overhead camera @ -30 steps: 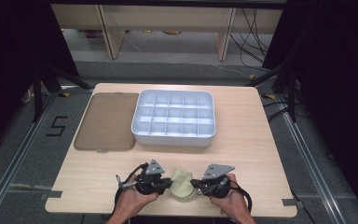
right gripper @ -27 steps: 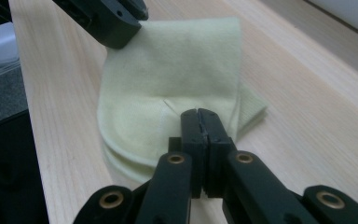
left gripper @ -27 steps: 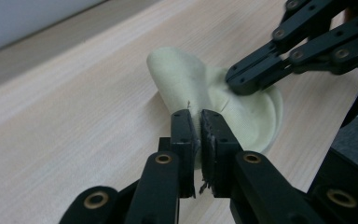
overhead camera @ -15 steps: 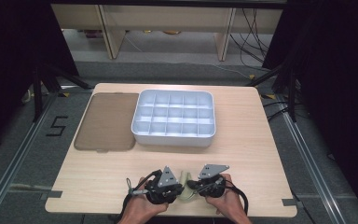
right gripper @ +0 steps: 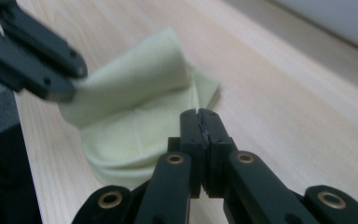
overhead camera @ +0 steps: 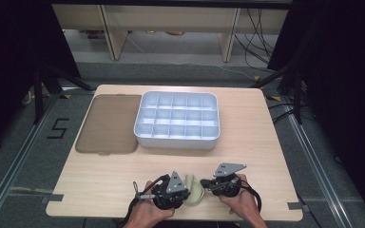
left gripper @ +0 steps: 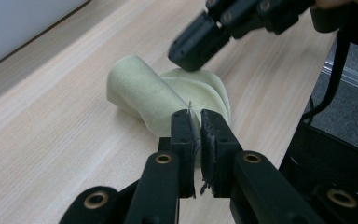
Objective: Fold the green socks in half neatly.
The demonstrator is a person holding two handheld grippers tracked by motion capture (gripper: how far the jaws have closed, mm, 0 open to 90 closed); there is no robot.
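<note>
By the desk's (overhead camera: 100, 190) near edge lay the pale yellow cloth (overhead camera: 193, 189), soft, light and floppy, so I kept my left gripper (left gripper: 196, 122) clamped on its folded edge and my right gripper (right gripper: 200, 122) pinched at its hem.

High cam looks down on table (overhead camera: 100, 175) from above; gripper cams close, both sharing cloth (left gripper: 168, 93).

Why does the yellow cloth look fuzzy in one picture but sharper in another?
In the right gripper view the pale yellow-green folded cloth is soft and out of focus behind the sharp black jaws; in the left gripper view its weave shows crisply; in the high view it is small, beside dark surroundings.
</note>
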